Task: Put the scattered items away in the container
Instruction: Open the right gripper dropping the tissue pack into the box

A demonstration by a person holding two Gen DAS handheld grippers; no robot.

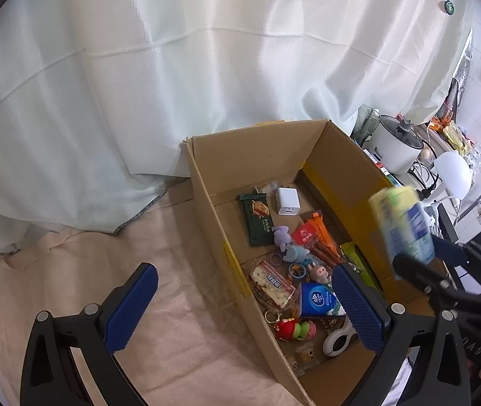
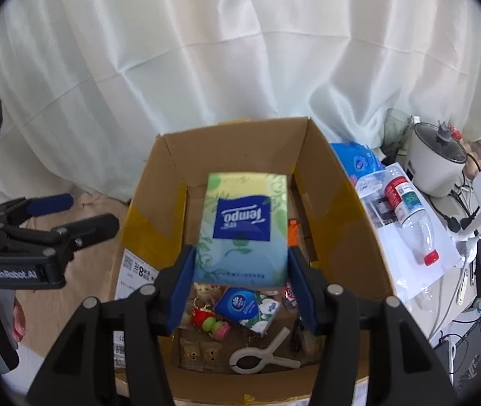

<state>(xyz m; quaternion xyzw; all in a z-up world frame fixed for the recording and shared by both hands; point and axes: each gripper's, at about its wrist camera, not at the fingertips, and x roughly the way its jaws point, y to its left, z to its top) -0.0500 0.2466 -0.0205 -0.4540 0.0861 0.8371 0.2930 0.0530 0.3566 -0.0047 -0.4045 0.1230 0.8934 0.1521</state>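
Your right gripper [image 2: 240, 270] is clamped on the Tempo tissue pack [image 2: 243, 230] by its two side edges, holding it flat above the open cardboard box [image 2: 338, 203] so it can drop cleanly onto the clutter inside (chargers, snacks, toys). Your left gripper [image 1: 240, 301] hangs empty, jaws apart, straddling the box's near wall, out of the way.
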